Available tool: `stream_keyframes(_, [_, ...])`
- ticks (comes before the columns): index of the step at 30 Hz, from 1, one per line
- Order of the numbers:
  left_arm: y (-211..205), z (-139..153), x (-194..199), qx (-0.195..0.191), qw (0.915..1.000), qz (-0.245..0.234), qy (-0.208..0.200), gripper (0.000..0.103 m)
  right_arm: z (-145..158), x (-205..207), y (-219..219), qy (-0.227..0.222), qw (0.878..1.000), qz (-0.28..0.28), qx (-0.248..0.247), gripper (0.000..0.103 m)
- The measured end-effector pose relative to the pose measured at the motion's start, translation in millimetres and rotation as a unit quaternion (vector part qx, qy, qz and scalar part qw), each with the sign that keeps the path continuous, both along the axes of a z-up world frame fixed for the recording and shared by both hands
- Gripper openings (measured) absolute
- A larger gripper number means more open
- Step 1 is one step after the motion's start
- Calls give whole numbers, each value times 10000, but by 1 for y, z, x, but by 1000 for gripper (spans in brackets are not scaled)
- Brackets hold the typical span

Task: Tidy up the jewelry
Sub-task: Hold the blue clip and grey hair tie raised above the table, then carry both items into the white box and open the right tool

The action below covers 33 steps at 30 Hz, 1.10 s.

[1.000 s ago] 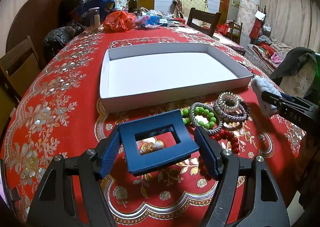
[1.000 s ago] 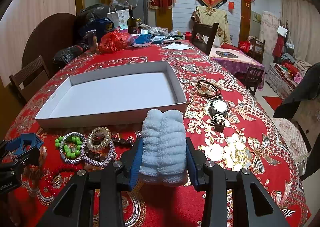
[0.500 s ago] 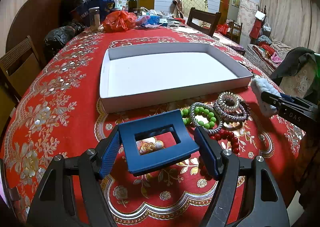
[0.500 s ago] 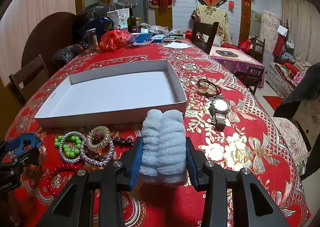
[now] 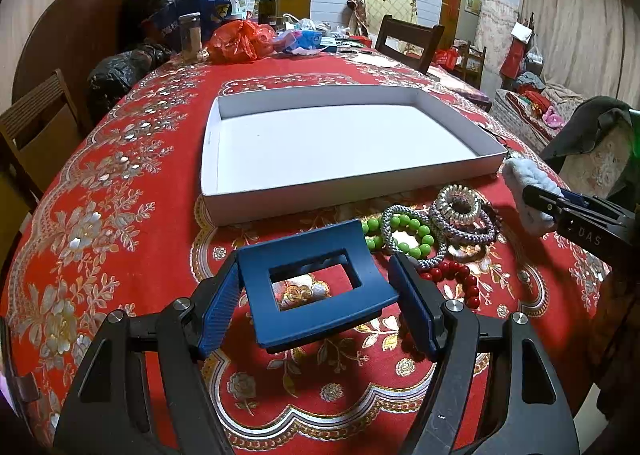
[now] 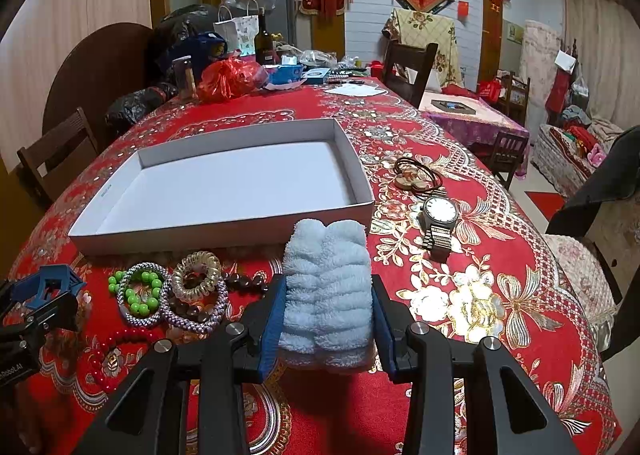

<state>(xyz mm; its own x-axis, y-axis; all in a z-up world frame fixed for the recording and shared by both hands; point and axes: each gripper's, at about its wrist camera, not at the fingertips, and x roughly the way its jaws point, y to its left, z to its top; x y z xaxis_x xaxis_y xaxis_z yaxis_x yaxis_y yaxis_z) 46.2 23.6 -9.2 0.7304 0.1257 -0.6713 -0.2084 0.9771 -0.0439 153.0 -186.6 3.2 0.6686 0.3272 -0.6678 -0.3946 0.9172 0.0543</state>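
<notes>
Left hand-held gripper point(image 5: 318, 297): jaws set wide, its blue pads pressed against both sides of a blue rectangular frame-shaped clip point(image 5: 316, 289), which sits low centre in the left wrist view, lifted clear of the worktop point(image 5: 120, 215). The red floral cloth shows through the clip's central opening.

Right hand-held gripper point(image 6: 326, 321): jaws partly closed on a folded pale blue fluffy cloth point(image 6: 326, 287), gripped on both flanks, low centre in the right wrist view. In the left wrist view the same cloth appears at the right edge.

White shallow box point(image 6: 224, 225): centre of both views, beyond the grippers, its floor bare.

Jewelry lies on the worktop just in front of the box's near wall, in a cluster: green bead bracelet point(image 5: 404, 233), silver-grey braided bracelet point(image 5: 464, 229) with a clear coil hair tie point(image 5: 458, 203) lying on it, and red bead string point(image 5: 460, 277) nearest the camera. These pieces touch or overlap one another.

Right of the box in the right wrist view: a wristwatch point(image 6: 440, 217) with metal band, and beyond it a dark corded pendant point(image 6: 416, 179), apart from the cluster.

Clutter of bags and a bottle occupies the far end of the worktop, upper left.
</notes>
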Motion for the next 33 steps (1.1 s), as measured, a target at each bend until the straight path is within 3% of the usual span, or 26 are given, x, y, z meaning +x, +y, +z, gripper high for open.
stream_keyframes(26, [3,-2,-1,-37,10000,0,-1,73,3,-2,-2,-122,9999,-11,71,38])
stream_keyframes(29, [10,0,-6,-315,9993,38,-212,73,7,-4,-4,-236,9994,74,258,38])
stream_keyframes(33, [12,8,-1,-324,9987,51,-402,73,15,2,2,-323,9987,178,353,38])
